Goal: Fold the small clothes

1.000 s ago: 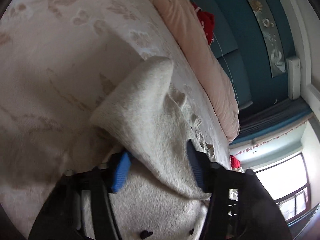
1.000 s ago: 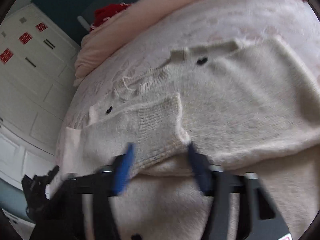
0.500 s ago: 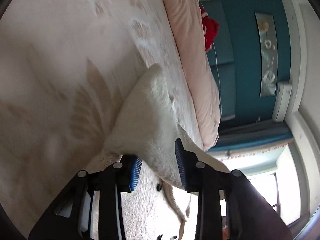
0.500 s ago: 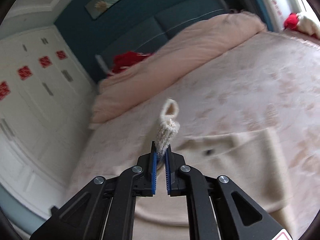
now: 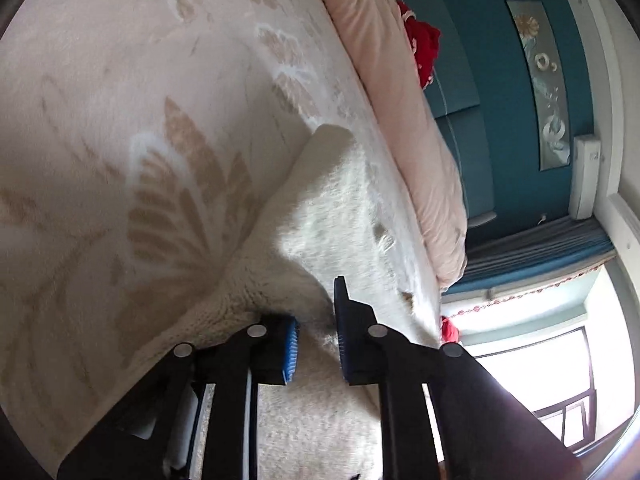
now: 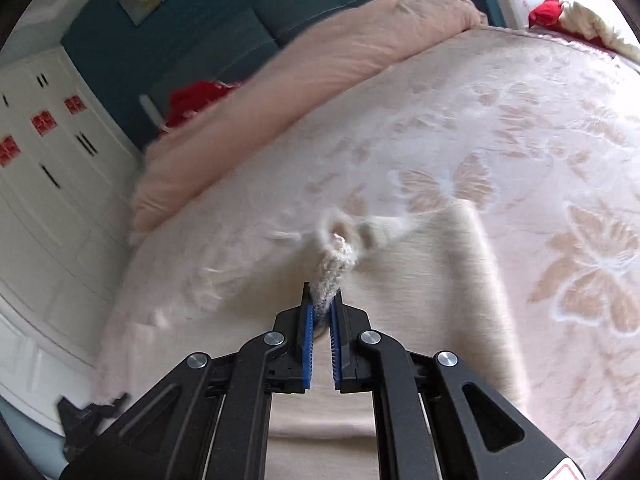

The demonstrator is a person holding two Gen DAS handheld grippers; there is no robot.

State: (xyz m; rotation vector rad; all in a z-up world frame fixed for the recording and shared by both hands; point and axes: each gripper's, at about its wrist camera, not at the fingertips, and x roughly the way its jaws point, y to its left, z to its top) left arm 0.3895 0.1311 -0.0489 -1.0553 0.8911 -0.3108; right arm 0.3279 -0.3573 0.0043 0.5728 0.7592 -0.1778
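Note:
A cream knitted sweater [image 5: 328,200] lies on the floral bedspread [image 5: 120,120]. In the left wrist view a raised fold of it runs between the blue pads of my left gripper [image 5: 317,304]. Its jaws are closing and pinch the fabric. In the right wrist view my right gripper [image 6: 322,292] is shut on a ribbed cuff [image 6: 334,264], which stands up out of the jaws above the bed. The sweater body [image 6: 440,300] spreads below and to the right, blurred by motion.
A pink duvet [image 6: 320,60] is rolled along the far side of the bed, with a red item [image 6: 196,96] behind it. White wardrobe doors [image 6: 48,200] stand to the left. Red and cream clothes [image 6: 560,12] lie at the far right corner. A bright window [image 5: 540,360] shows in the left wrist view.
My right gripper shut on the cuff and lifted it off the sweater. The left jaws narrowed from wide apart to a pinch on the raised fold.

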